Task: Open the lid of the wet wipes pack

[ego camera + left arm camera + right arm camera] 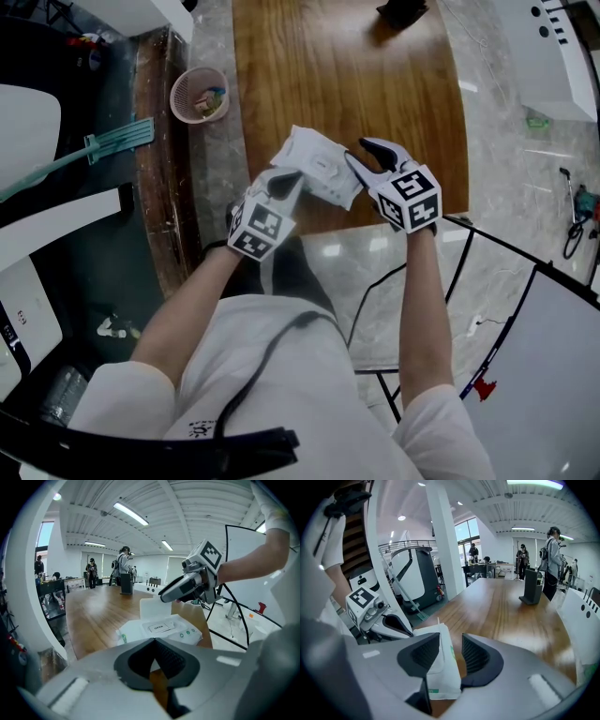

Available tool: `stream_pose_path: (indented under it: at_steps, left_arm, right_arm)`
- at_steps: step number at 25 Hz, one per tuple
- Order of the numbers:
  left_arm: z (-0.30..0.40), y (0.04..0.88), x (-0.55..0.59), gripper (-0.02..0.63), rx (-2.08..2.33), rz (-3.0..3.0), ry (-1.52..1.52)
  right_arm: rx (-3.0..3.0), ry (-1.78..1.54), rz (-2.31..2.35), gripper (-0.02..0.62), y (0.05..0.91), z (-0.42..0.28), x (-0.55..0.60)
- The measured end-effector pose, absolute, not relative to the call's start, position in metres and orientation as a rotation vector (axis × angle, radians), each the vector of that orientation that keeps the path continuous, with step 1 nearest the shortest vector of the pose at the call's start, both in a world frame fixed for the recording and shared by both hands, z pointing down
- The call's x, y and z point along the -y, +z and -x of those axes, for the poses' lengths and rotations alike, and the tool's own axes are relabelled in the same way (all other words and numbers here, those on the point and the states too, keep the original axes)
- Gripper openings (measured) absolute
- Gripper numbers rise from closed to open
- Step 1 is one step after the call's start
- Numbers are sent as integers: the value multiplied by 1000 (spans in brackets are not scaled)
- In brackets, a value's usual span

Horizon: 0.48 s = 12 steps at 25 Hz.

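A: Our left claw (pixel 157 641) pinches the pack's (pixel 314 155) near edge above the table (pixel 309 66). The right claw (pixel 451 648) stands half-wide with the other end between its pads, 1 touching.

B: The lid (pixel 156 607) looks raised. If we squeeze crooked, the pack twists free. The basket (pixel 176 94) sits well left of both claws, no obstacle.

The hall is lit evenly from above by long ceiling strip lights (pixel 130 513), which are slightly blown out in both gripper views, and daylight is added through tall windows (pixel 468 538). Pale glare is thrown on the wooden tabletop (pixel 347 84) and the polished grey floor (pixel 375 272). Shadows are kept soft. The white wet wipes pack (pixel 314 169) is nearly washed out in the dimmer head view. Strong fisheye bending and darkened corners are seen in the gripper views.
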<state>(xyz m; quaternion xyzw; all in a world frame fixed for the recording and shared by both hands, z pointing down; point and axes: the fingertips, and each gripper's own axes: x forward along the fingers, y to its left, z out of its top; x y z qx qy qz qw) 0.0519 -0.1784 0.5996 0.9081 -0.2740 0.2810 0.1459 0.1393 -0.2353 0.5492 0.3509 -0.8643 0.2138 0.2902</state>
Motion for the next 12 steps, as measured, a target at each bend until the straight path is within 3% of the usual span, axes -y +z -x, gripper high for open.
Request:
stream_pose_path:
  at_steps: [12]
  left_arm:
    - [-51,582,187,6,819,-2628,794]
  right_arm:
    - [2285,652,-1043,149,568,-159,240]
